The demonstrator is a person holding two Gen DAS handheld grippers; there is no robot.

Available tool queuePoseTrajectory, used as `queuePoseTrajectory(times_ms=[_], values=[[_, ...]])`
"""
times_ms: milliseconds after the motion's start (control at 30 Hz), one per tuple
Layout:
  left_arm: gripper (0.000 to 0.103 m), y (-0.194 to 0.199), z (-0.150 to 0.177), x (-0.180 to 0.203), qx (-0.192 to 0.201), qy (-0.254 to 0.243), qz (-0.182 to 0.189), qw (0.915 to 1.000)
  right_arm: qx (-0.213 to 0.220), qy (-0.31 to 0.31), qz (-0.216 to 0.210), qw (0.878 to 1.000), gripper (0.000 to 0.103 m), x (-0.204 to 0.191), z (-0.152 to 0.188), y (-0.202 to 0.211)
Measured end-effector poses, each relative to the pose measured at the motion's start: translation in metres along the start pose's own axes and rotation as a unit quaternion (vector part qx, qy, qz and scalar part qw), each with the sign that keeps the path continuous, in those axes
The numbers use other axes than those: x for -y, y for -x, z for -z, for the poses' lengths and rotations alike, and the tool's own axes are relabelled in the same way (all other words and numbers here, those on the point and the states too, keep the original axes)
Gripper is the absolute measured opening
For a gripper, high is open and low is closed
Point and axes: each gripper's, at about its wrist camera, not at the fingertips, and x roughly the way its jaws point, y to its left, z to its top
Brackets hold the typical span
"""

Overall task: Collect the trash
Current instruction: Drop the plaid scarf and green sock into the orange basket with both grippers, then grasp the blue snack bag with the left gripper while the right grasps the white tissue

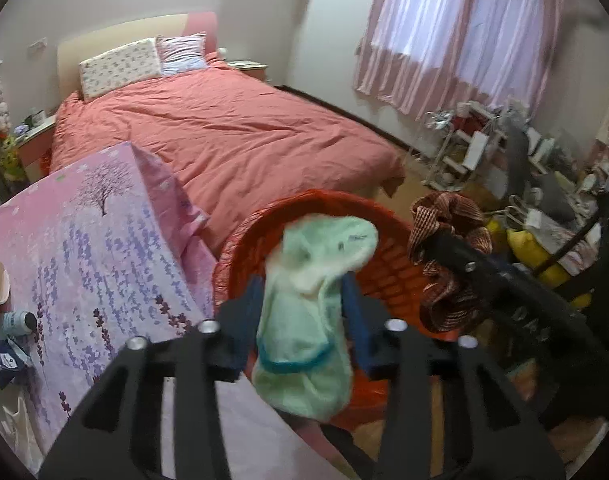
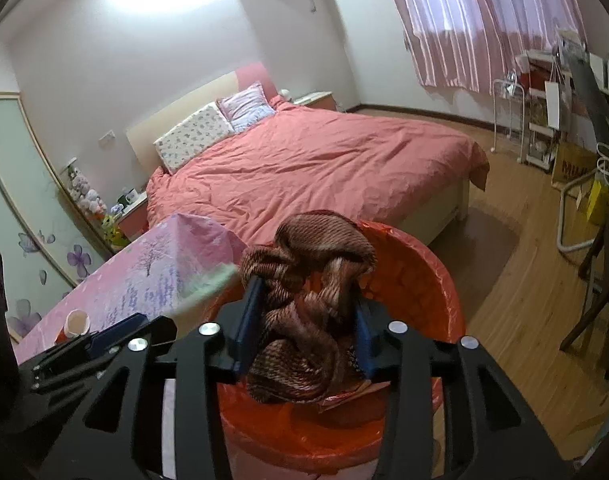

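Home bedrm, made bed (image 2: 316, 160), pillows (image 2: 192, 136), curtains (image 2: 484, 20)

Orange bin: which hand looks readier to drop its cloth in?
Probably right. The right gripper holds the brown cloth directly over the orange bin; the left gripper's green cloth hangs nearer the rim.

Both sets of tongs, left tongs (image 1: 304, 312) and right tongs (image 2: 304, 320), are matte black angular frames with blue pads (image 2: 250, 312) and round silver screws (image 1: 393, 325).
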Motion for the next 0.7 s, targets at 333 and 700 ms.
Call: queuePoseTrajectory(times_ms=[333,700], values=[[0.059,0.014,0.017,-0.039,0.003,0.004,-0.064,0.9979,-0.007,0.014,0.016,1.000,0.059,-0.004,0.011,0.000],[0.062,0.069,0.047,-0.112,0.019,0.031,-0.133,0.9904,-0.023,0.077,0.002,0.997,0.059,-0.055,0.028,0.003]])
